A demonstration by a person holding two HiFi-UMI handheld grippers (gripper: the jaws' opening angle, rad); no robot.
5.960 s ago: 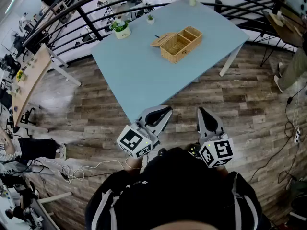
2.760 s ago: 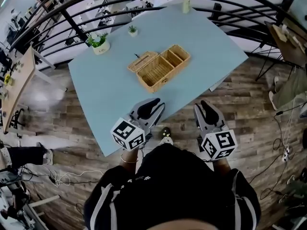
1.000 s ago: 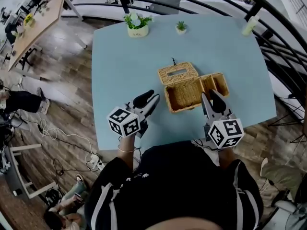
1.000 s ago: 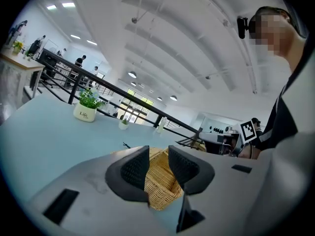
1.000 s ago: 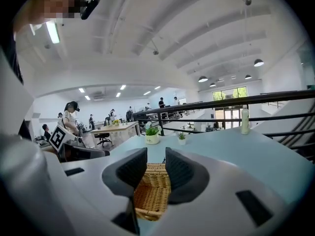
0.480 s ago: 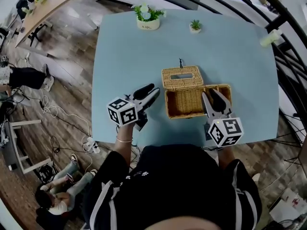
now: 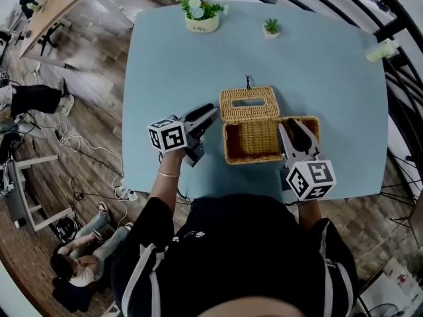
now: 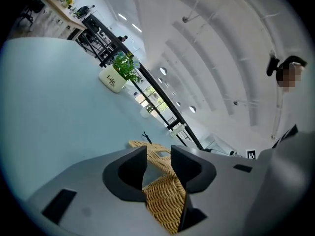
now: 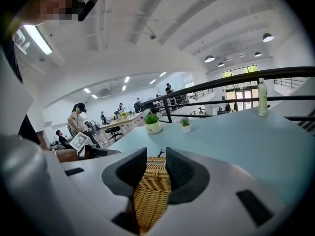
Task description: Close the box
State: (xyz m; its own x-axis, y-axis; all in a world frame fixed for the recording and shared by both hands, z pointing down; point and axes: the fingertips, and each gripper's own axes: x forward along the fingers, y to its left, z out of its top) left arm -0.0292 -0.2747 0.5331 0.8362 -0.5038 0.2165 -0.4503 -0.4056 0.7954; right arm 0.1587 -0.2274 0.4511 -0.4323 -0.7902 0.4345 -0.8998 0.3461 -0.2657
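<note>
wicker box beside left gripper's opening, empty jaws

The head view looks steeply down from above on the blue table, with the wicker box just below mid-frame. The left gripper view sits low and close, rolled to one side, and faces across the box toward the white-potted plant at upper left. The right gripper view is equally low but level, facing over the box to the same plant at centre. All three views share table, box and plant.
</note>
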